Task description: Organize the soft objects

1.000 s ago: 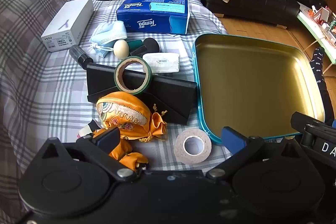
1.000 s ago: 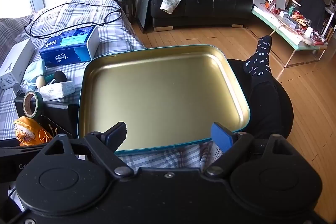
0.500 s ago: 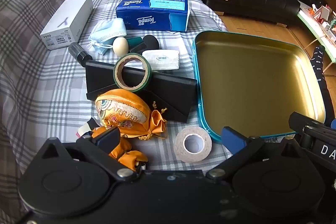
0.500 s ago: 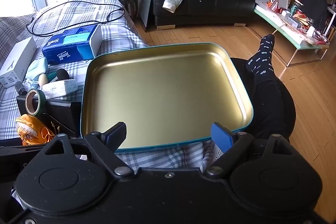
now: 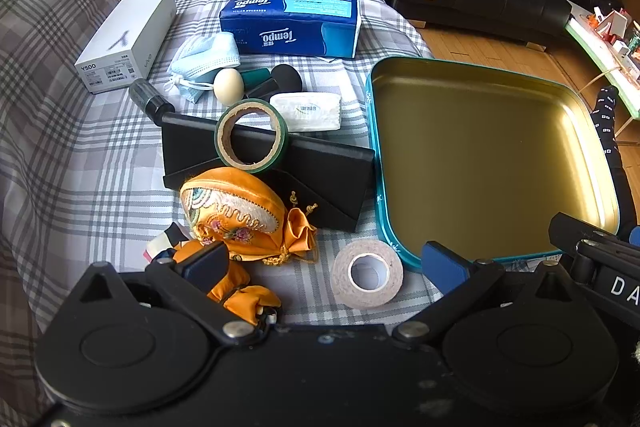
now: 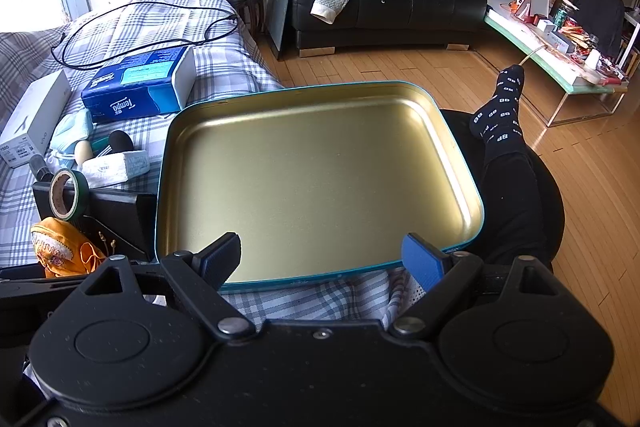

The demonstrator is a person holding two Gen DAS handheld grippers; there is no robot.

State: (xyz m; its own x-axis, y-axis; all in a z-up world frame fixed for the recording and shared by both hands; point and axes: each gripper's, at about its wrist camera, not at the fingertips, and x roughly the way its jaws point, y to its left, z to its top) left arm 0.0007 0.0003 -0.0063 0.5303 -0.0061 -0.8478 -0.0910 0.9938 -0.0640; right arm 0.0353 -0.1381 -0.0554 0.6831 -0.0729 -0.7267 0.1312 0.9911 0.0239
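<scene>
**Nothing picked yet, tray bare**

So far I judge this the first step: choosing a soft thing. My left gripper (image 5: 324,263) hangs released over the pouch (image 5: 236,215) and white tape (image 5: 367,274); my right gripper (image 6: 320,259), also released, hovers at the tray (image 6: 460,163) edge. Next, I should centre left over the pouch, then clench.

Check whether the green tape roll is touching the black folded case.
Touching. In the left wrist view the green tape roll rests on the black folded case, its rim overlapping the case's top edge with no gap.
</scene>
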